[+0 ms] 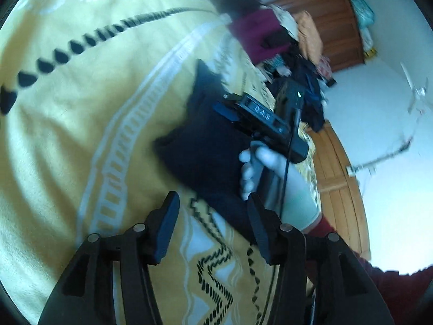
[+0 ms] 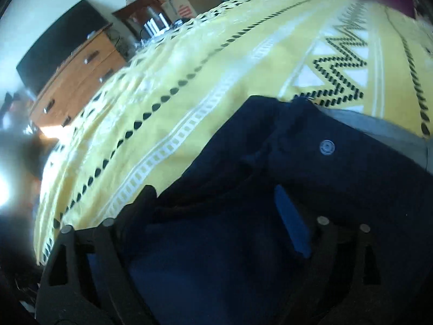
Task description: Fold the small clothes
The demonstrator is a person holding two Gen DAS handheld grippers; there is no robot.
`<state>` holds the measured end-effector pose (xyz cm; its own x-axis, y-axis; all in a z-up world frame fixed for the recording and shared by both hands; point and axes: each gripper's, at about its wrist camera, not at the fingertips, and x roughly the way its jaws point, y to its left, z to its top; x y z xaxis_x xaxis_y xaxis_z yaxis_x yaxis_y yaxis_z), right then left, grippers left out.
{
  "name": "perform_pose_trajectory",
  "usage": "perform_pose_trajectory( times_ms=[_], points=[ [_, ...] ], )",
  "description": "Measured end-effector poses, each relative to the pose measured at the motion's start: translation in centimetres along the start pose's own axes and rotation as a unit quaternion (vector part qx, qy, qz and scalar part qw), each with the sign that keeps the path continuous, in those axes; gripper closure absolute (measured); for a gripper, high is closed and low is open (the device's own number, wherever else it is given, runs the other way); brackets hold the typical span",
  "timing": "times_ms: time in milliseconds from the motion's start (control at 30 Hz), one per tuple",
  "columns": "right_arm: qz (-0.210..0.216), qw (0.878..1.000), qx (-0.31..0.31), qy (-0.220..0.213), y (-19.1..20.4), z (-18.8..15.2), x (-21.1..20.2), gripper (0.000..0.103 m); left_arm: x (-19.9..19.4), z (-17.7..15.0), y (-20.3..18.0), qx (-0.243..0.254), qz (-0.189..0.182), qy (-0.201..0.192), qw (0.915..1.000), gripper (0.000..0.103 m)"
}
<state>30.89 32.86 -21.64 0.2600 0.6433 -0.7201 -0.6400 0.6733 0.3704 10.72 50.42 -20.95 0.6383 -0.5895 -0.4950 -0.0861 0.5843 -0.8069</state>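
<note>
On the yellow bedspread lies a navy garment.

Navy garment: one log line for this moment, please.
navy garment on yellow blanket | right gripper over garment | left gripper open, empty

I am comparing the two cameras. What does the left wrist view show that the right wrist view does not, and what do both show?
Only the left wrist view: the right hand-held gripper from outside, held by a gloved hand, reaching onto the dark garment; a pile of clothes beyond; the left hand-held gripper, open and empty.

Only the right wrist view: a round button and grey trim on the garment, a wooden dresser, and cardboard boxes.

Both: the dark garment on the yellow patterned blanket.
</note>
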Motion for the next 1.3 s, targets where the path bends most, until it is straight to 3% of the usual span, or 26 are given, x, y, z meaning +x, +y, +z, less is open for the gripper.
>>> perform_pose_trajectory(
  times_ms=[333, 467, 500, 533, 567, 600, 700, 800, 1033, 1300],
  points=[
    [0.009, 1.0, -0.001, -0.009, 0.2, -0.6, -0.8, 0.009, 2.5, 1.9, 0.8, -0.027, 0.016, -0.053, 0.9981, 0.044],
    [0.01, 1.0, 0.007, -0.016, 0.5, -0.6, -1.1, 0.009, 4.5, 3.0, 0.3, -0.013, 0.05, -0.073, 0.996, 0.045],
    [0.01, 1.0, 0.015, -0.02, 0.4, -0.6, -1.5, 0.009, 4.8, 3.3, -0.1, -0.001, 0.054, -0.072, 0.9959, 0.047],
    [0.013, 0.999, 0.027, -0.023, 0.3, -0.7, -2.1, 0.009, 5.0, 3.4, -0.5, 0.009, 0.052, -0.074, 0.9958, 0.057],
    [0.018, 0.999, 0.037, -0.024, 0.2, -0.6, -2.5, 0.009, 5.0, 3.3, -0.8, 0.018, 0.045, -0.078, 0.9957, 0.079],
    [0.025, 0.998, 0.049, -0.027, -0.1, -0.6, -3.2, 0.009, 4.9, 3.2, -1.2, 0.033, 0.042, -0.08, 0.9954, 0.083],
    [0.028, 0.997, 0.063, -0.046, -0.8, -0.7, -6.2, 0.009, 4.8, 1.7, -4.0, 0.117, 0.053, -0.082, 0.9884, 0.086],
    [0.013, 0.997, 0.061, -0.045, -1.4, -0.1, -8.2, 0.009, 5.5, 0.6, -6.0, 0.169, 0.068, -0.08, 0.9799, 0.086],
    [-0.004, 1.0, 0.021, -0.007, -0.3, 0.9, -8.3, 0.009, 5.5, 0.8, -5.3, 0.158, 0.052, -0.083, 0.9826, 0.086],
    [0.023, 0.998, 0.056, 0.008, -0.2, 0.4, -6.2, 0.009, 5.0, 0.8, -4.4, 0.141, 0.035, -0.078, 0.9863, 0.086]
  ],
)
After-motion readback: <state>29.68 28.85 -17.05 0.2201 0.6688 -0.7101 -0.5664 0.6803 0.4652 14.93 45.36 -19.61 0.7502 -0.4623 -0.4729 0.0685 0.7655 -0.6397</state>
